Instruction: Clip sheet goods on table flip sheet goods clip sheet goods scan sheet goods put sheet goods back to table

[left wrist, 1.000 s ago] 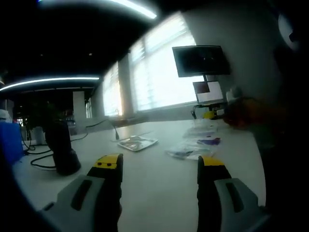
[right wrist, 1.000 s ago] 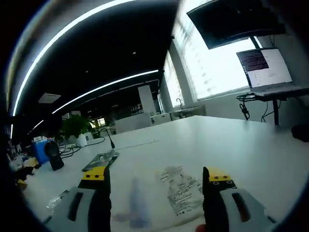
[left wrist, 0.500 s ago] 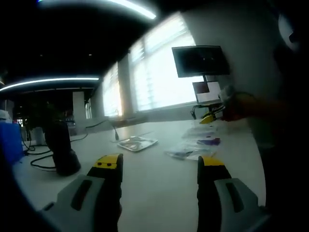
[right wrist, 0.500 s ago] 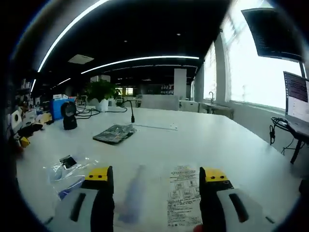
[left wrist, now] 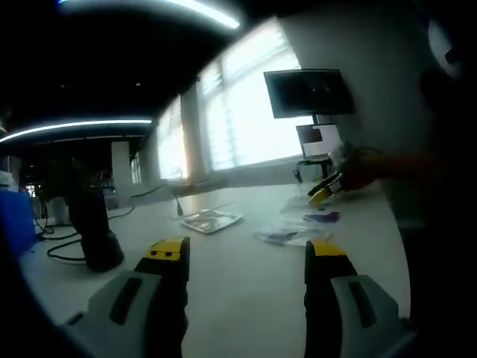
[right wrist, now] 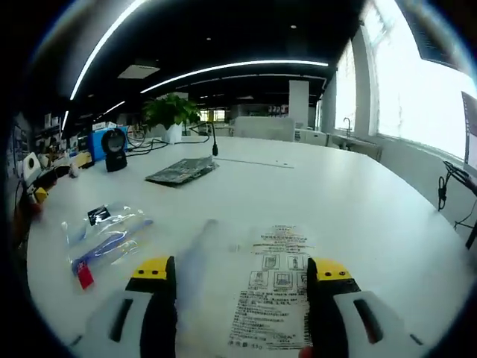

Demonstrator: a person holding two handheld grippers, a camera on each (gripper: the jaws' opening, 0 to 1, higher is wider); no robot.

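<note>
Take the printed sheet pack (right wrist: pixel 272 294) as your reference. In the right gripper view it lies flat on the white table (right wrist: pixel 358 194), directly ahead of the right gripper (right wrist: pixel 241 270) and between its two yellow-tipped jaws, which stand apart with nothing held. The pack's long axis runs roughly along the line of the jaws, away from you, with its near edge low between them and its printed label face up. I judge that the coming clip depends on this alignment: the near short edge faces the jaws, so a straight forward and downward approach should meet it.

The right gripper is clearly the nearer one. In the left gripper view, the left gripper (left wrist: pixel 246 253) hangs released over bare table, well apart from the pack, with its jaws spread and empty. From there you see the right gripper (left wrist: pixel 322 192) over by the packs, on the far right side of the table.

To the left of the pack lies a clear bag with blue and red contents (right wrist: pixel 104 235), near but not touching. Beyond the pack, a dark flat tray (right wrist: pixel 181 171) sits further up the table, and a black scanner (right wrist: pixel 114 149) stands well beyond that.

Compared with one second ago, the right gripper view has swung left and pitched down: the pack now sits more squarely between the jaws, and the clear bag has come into sight. The left gripper view is almost unchanged; only the right gripper in it has dipped lower toward the table.
</note>
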